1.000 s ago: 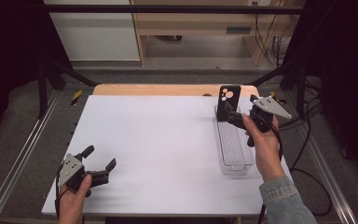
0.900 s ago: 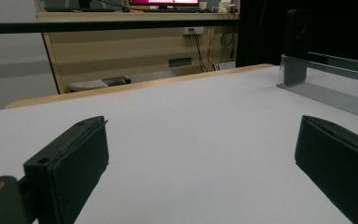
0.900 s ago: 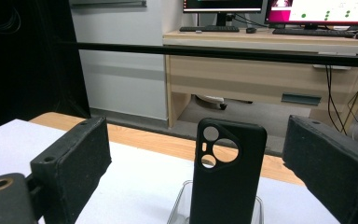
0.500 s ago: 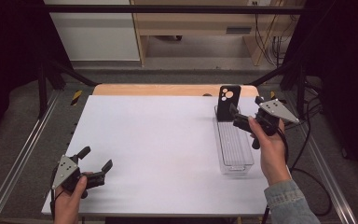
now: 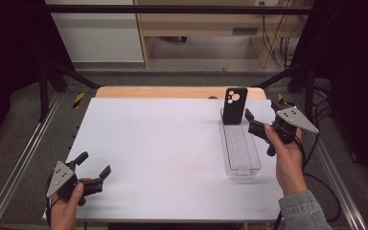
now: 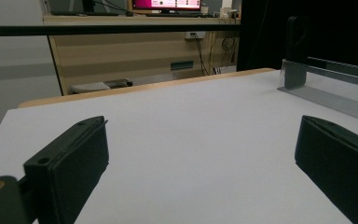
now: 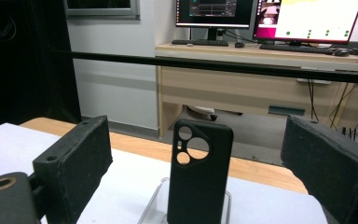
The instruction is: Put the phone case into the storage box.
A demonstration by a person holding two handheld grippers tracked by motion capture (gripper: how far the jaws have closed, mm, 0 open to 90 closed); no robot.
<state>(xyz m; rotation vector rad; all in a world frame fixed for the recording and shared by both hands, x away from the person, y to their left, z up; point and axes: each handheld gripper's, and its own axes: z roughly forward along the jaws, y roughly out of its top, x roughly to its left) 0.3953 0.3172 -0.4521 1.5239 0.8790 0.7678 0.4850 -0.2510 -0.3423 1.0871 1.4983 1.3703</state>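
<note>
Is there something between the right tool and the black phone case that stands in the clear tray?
Nothing visible does. The right tool is open and points at the phone case, which stands upright at the far end of the clear tray. In the right gripper view only open space lies between the jaws and the case.

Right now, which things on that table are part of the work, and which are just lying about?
In the work:
black phone case with round camera holes, standing upright
long clear plastic tray holding it
right gripper, open, beside it

Lying about:
left gripper, open, idle
yellow-and-black object beyond the table edge
</note>
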